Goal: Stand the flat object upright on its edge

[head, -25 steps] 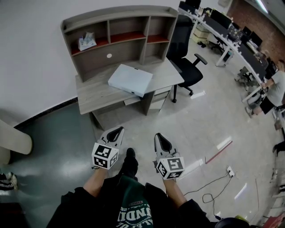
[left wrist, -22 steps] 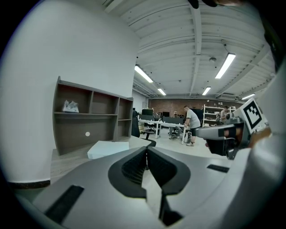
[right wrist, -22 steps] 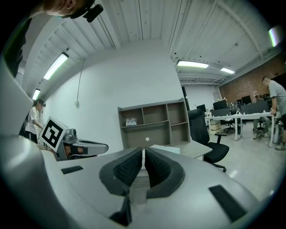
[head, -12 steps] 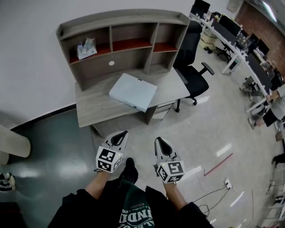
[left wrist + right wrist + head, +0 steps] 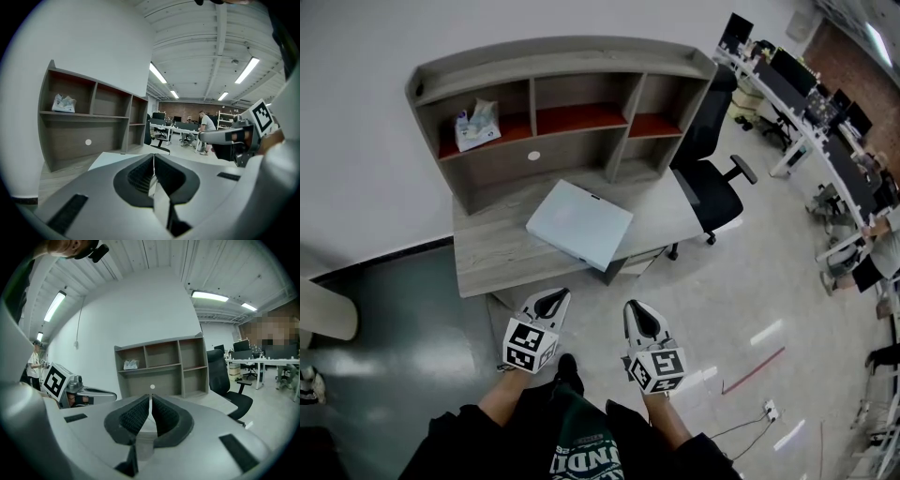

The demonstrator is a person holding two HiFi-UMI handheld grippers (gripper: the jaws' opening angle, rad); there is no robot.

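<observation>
Left gripper and right gripper are both clamped together and empty, with the flat white box lying slantwise on the desk dead ahead, well apart, slightly nearer the left one.

In the left gripper view the left tool covers most of the white flat box, so only a pale corner shows above it. It also hides the near part of the desk. The people at the far workstations are too small to make out.

In the head view the packet on the shelf is too small to identify, as is the round white spot below it. The office chair is partly behind the shelf unit. A pale rounded thing is cut off by the left edge. The bottom edge cuts both forearms.
</observation>
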